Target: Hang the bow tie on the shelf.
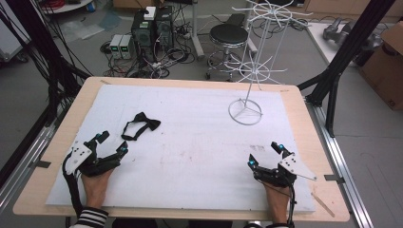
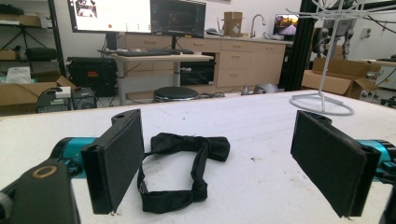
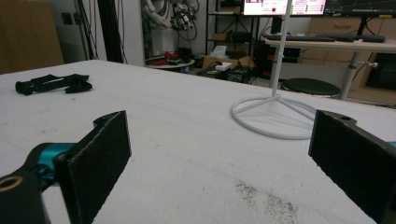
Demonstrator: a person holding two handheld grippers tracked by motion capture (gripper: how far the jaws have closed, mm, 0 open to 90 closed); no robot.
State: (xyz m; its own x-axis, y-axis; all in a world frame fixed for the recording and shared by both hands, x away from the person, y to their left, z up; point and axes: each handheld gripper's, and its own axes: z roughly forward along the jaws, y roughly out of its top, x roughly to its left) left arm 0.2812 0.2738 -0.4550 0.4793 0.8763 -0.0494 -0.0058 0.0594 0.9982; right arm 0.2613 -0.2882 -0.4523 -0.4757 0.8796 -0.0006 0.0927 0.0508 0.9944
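Observation:
A black bow tie with its strap looped lies on the white mat, left of centre. My left gripper rests low at the near left, open, just short of the tie. In the left gripper view the bow tie lies on the mat a little ahead of the wide-apart pads, nothing touching them. My right gripper sits open at the near right with nothing between its pads. A white wire display stand rises at the back right, and its ring base lies ahead of the right gripper.
The mat covers most of a wooden table. Beyond the far edge are a round stool, computer boxes and loose cables. Black frame posts stand at the right. A dirty smudge marks the mat near the right gripper.

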